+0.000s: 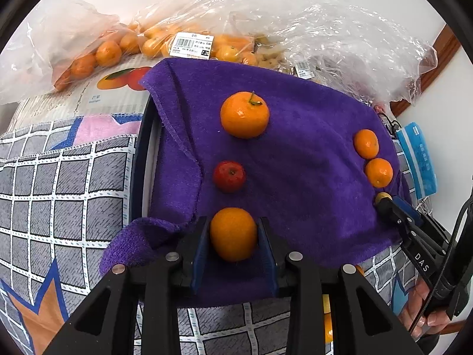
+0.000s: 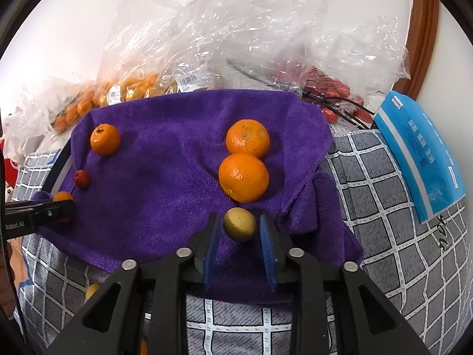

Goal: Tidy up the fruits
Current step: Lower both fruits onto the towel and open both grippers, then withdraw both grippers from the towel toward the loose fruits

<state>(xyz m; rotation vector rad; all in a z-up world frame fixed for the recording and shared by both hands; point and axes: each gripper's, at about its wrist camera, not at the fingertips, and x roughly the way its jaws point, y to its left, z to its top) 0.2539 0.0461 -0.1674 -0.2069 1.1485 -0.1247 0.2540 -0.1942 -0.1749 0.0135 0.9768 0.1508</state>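
We see a purple terry towel (image 1: 310, 177) spread over a grey checked cloth (image 1: 59, 192), and the fruit lies on it in two loose columns. At the near edge of the towel, the left gripper (image 1: 233, 230) holds a round orange mandarin (image 1: 233, 233) between its blue pads, which press on both its sides. Just beyond it sits a small red apple-like fruit (image 1: 229, 176), and farther on a larger stemmed orange mandarin (image 1: 244, 114).

On the other side of the towel, the right gripper (image 2: 240, 226) has a small yellow-green round fruit (image 2: 239, 224) between its jaws, with a visible gap on each side, so the pads do not clamp it; it rests on the towel. Directly beyond it two orange mandarins (image 2: 244, 177) lie touching each other, one behind the other (image 2: 247, 138).

Behind the towel we see crumpled clear plastic bags (image 1: 325, 29), some holding more orange fruit (image 1: 153, 44), and a blue paper packet (image 2: 419, 153) to the right.
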